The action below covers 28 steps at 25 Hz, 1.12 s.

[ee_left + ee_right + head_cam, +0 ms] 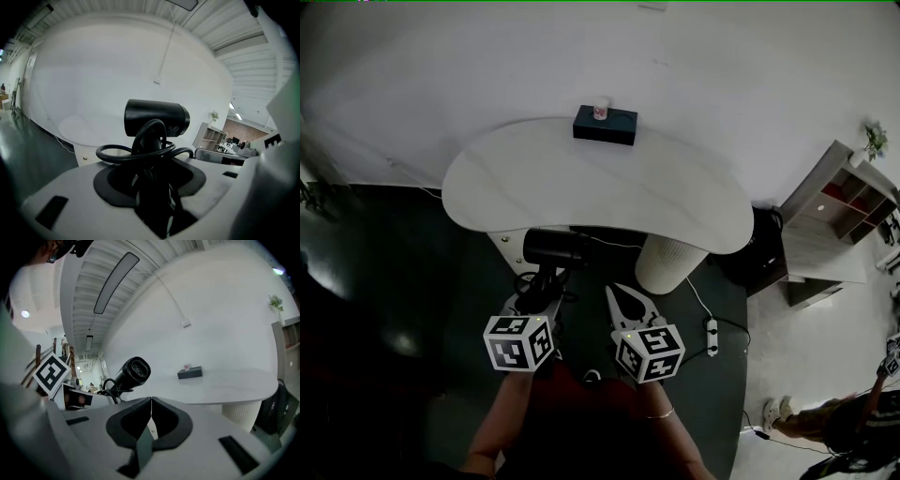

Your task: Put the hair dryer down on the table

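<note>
The black hair dryer (555,247) hangs in the air just below the front edge of the white curved table (581,178). My left gripper (542,286) is shut on its handle, and the black cord (140,153) is looped around the handle above the jaws. In the left gripper view the barrel (157,118) stands upright over the left gripper (152,161). My right gripper (616,294) is beside it to the right, shut and empty. In the right gripper view the dryer's nozzle (132,372) shows to the left of the right gripper (151,403).
A black box (605,126) with a small cup (601,109) on it sits at the table's far edge. A white ribbed pedestal (668,264) stands under the table. A power strip (711,336) lies on the dark floor. A shelf unit (839,220) and a person (853,422) are on the right.
</note>
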Each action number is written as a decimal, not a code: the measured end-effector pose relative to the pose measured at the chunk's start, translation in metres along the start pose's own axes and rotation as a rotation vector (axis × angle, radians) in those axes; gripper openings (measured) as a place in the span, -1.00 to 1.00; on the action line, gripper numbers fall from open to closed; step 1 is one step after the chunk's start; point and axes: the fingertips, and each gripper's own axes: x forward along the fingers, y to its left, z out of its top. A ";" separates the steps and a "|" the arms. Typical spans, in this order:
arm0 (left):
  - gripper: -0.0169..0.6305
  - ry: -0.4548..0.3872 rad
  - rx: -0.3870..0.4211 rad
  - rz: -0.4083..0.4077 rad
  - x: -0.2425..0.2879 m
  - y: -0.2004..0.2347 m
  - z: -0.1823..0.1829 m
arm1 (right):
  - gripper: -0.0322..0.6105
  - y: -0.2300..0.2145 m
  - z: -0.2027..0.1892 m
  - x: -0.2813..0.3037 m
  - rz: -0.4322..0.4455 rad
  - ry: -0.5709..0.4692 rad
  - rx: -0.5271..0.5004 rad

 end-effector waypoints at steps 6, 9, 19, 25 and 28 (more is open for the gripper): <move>-0.31 -0.051 -0.013 -0.004 0.008 0.011 0.005 | -0.85 -0.001 0.001 0.012 0.023 0.010 0.002; -0.31 -0.020 -0.023 0.032 0.007 0.016 0.010 | -0.85 -0.001 0.004 0.020 0.043 0.010 0.007; -0.31 -0.025 -0.051 0.059 0.035 0.048 0.024 | -0.85 -0.015 0.009 0.058 0.049 0.017 0.010; -0.31 -0.026 -0.045 0.058 0.065 0.078 0.041 | -0.85 -0.019 0.014 0.098 0.061 0.028 -0.003; -0.31 -0.016 -0.051 0.056 0.085 0.095 0.049 | -0.85 -0.024 0.016 0.124 0.057 0.041 -0.004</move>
